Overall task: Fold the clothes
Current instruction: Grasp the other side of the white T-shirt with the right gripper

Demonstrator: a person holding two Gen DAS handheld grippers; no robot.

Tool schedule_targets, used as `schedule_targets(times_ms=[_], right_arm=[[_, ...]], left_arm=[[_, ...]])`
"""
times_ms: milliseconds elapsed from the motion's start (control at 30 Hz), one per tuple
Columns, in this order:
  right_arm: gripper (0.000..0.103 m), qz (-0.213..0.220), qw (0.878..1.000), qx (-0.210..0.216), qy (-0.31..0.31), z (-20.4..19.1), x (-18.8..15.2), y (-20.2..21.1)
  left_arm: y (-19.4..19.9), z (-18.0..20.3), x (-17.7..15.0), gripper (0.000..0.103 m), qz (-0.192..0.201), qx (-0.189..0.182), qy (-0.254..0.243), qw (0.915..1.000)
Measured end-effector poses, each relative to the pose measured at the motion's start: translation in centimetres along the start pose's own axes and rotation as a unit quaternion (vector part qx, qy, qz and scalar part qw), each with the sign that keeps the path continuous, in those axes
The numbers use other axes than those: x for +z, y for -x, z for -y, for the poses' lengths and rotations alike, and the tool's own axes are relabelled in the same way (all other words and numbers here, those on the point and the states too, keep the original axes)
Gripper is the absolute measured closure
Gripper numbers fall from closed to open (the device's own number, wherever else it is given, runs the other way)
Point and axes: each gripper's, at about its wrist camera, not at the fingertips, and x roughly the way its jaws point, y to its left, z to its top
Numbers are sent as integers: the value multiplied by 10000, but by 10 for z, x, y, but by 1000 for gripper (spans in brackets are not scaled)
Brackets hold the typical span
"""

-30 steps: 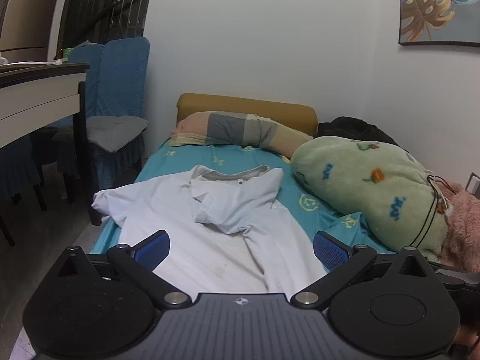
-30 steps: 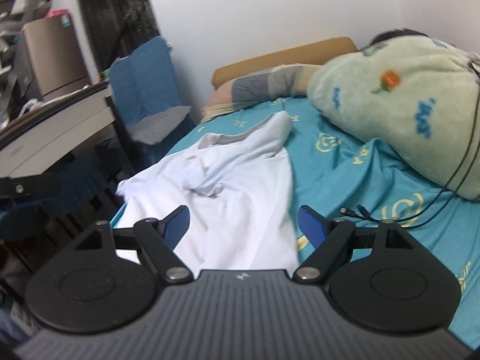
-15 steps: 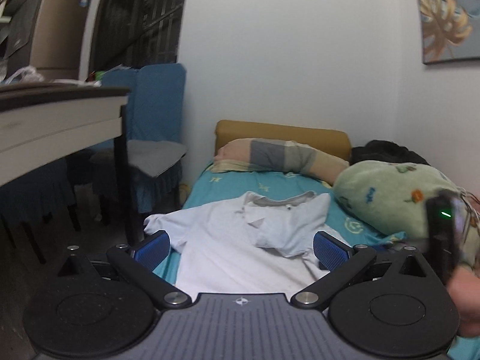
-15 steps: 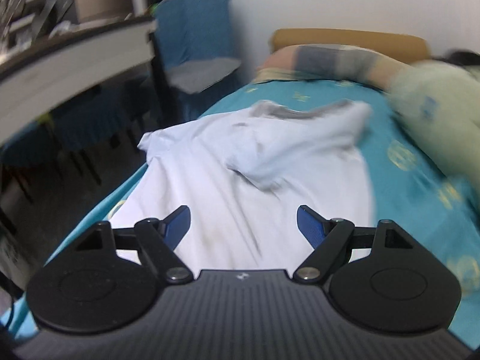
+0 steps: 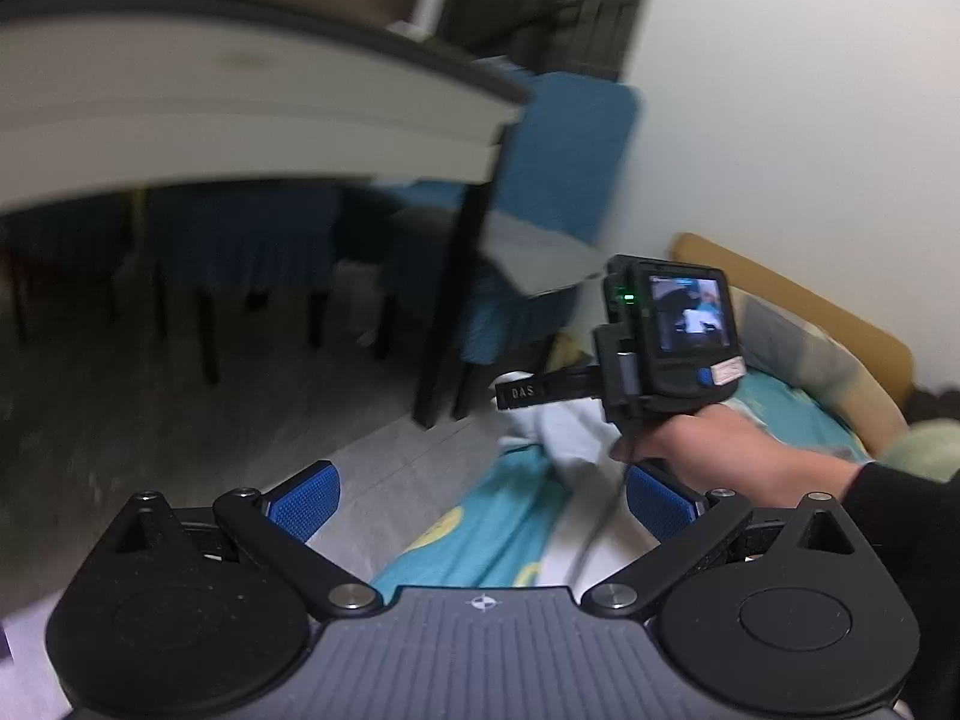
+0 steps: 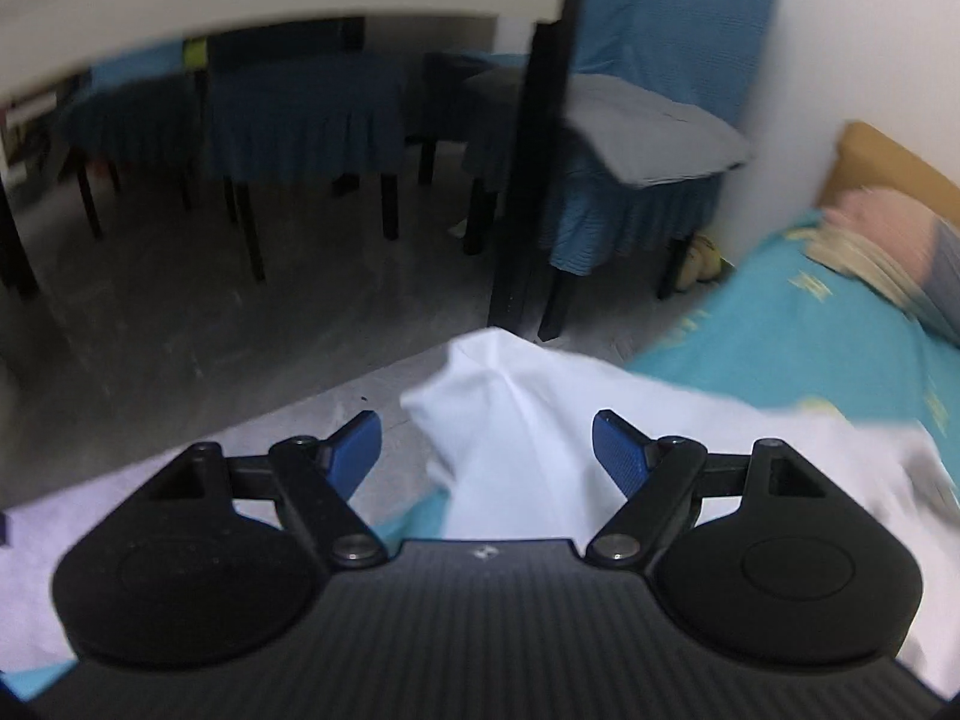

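Note:
A white polo shirt [image 6: 540, 420] lies on the teal bed sheet [image 6: 810, 336], one sleeve at the bed's left edge. My right gripper [image 6: 487, 450] is open, its blue pads either side of that sleeve and just above it. My left gripper [image 5: 477, 495] is open and empty over the bed's left edge. In the left wrist view the right hand and the gripper's camera unit [image 5: 672, 342] hide most of the shirt [image 5: 576, 438].
A white table [image 5: 240, 120] with black legs [image 6: 528, 180] stands left of the bed. Blue-covered chairs [image 6: 648, 120] stand beside it on the grey floor [image 6: 210, 348]. A pillow [image 6: 900, 252] and a tan headboard [image 5: 810, 312] are at the far end.
Both grippers have swung left toward the bed's left edge. The right gripper has come down close over the shirt's left sleeve. Both stay open.

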Motion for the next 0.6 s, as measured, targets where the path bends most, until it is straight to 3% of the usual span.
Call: schedule_targets(times_ms=[100,200,267,433,600], right_arm=[[25,-185,9993,-224,217,-10,5,-38],[49,-455,9969,-541,349,-12,6,-62],[97,-463,9955,-749,347,-10,6,-63],[97,621,9923,-1065,-95,16,6,2],[97,1611,9681,-1590,-1077,75,-1,91]], left_arm=[[-17,-8,0,0,-120,237,97,9996],[-25,-13,-1,0,-154,301,153,9993],[-29,-15,-2,0,-143,344,115,9992],[-26,-27,1,1,-114,296,372,9988],[-11,-21,1,1,39,104,182,9998]])
